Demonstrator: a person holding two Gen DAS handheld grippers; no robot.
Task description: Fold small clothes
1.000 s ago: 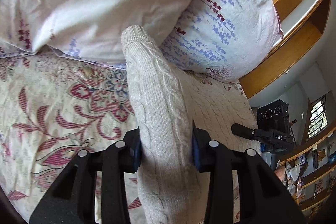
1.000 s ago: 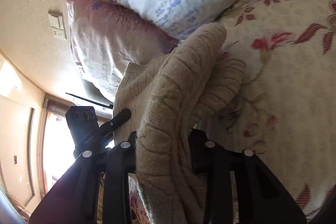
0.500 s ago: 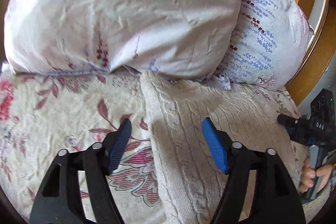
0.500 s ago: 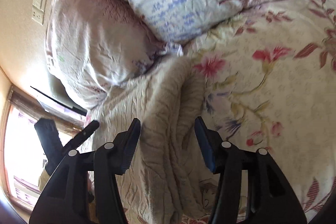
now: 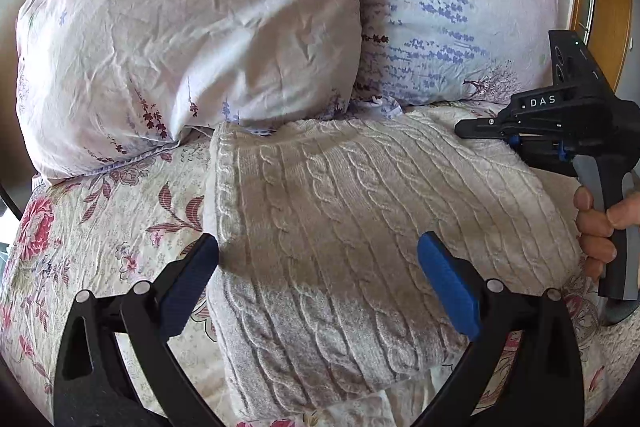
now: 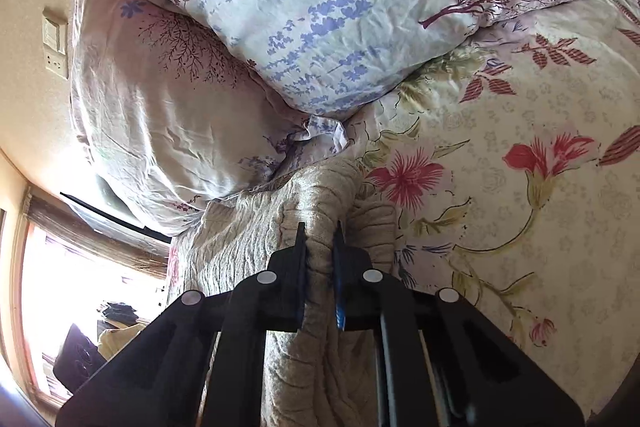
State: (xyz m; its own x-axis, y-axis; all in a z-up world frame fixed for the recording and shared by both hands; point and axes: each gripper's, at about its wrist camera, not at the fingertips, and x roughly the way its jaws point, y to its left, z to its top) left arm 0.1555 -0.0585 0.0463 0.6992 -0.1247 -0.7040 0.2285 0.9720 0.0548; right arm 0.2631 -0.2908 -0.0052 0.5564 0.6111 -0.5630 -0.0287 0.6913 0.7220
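Close to the left wrist camera, the left gripper stands spread wide over the folded sweater, its jaws having just been opening, with the knit below them and not pinched. Nearest the right wrist camera, the right gripper has just clamped tight on a bunched fold of that cream cable-knit sweater. It lies on the flowered bedspread. Beyond it lean 2 pillows. Its lower edge is cut off.

A bedroom; pillows on floral bedsheet.
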